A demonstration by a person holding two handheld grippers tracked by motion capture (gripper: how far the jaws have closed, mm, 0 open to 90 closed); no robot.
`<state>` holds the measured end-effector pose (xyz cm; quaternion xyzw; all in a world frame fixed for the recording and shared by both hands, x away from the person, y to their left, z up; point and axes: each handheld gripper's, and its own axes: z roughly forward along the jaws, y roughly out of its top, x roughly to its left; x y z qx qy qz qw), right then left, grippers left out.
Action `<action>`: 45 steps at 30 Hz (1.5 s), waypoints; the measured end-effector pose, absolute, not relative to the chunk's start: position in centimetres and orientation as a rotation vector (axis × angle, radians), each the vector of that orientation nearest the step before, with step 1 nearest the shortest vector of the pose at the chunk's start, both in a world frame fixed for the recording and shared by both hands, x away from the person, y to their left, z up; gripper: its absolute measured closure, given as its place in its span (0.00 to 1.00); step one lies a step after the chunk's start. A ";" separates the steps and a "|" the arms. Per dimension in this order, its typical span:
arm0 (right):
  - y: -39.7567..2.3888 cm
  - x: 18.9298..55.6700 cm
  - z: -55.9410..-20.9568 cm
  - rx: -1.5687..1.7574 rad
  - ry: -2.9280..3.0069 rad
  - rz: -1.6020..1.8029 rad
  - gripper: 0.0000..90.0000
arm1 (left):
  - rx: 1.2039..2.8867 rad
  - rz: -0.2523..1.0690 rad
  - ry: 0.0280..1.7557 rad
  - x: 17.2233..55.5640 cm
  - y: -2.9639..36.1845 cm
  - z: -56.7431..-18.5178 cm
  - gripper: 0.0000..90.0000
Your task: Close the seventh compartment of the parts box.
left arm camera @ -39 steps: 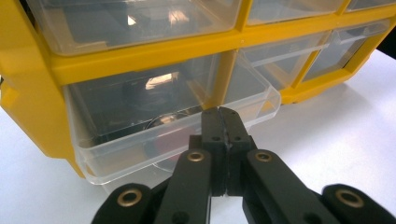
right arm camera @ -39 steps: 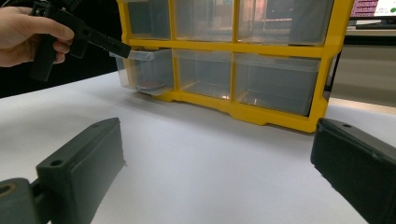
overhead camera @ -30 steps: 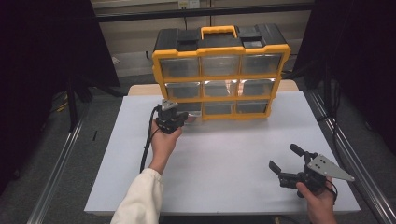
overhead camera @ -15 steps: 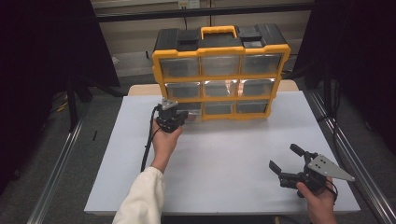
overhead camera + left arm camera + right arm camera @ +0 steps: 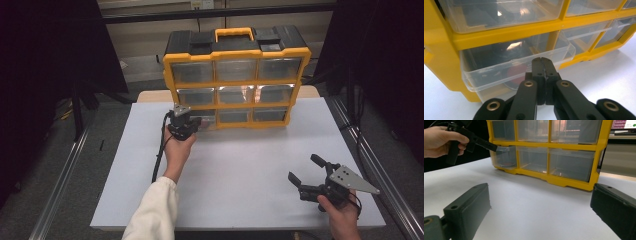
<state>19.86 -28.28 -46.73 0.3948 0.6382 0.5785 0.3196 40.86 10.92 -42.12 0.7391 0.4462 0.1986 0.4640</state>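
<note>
The yellow organizer case [image 5: 235, 75] is standing upright at the far side of the white table [image 5: 240, 170], its clear drawers facing the person. The bottom-left drawer [image 5: 516, 62] of that case is sitting slightly pulled out from its slot; a red round item [image 5: 517, 71] is lying inside it, seen dimly through the plastic.

The left gripper [image 5: 543, 65] is resting against the front lip of this drawer with its jaws clenched fully together; whether a thin edge of the lip is pinched between the tips cannot be told. In the high view the left gripper [image 5: 196, 123] is positioned at the lower left corner of the case. The right gripper [image 5: 306, 174] is waiting well in front of the case, toward its right end, with its jaws released wide and nothing between them.

Handling judgement: the drawer is appearing light, thin-walled and stiff but somewhat brittle, with a smooth, slippery surface. The front lip, at its middle, is offering the best hold; a straight pull along the slot is likely keeping it from binding. The case may be sliding on the table, so the free gripper bracing its frame is advisable
</note>
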 end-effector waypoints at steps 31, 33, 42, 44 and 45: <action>-28.4 19.9 -46.8 1.032 1.678 1.525 0.02 | 1.792 0.566 1.098 42.1 10.4 -42.6 1.00; -28.4 19.8 -46.8 1.039 1.678 1.518 0.02 | 1.782 0.563 1.104 42.2 10.3 -42.6 1.00; -28.5 19.7 -46.8 1.045 1.665 1.524 0.02 | 1.777 0.577 1.109 42.5 10.2 -42.8 1.00; -28.5 19.7 -46.8 1.049 1.667 1.519 0.02 | 1.769 0.577 1.114 42.5 10.1 -42.9 1.00; -28.6 19.7 -46.8 1.050 1.667 1.519 0.02 | 1.772 0.576 1.113 42.6 10.1 -42.9 1.00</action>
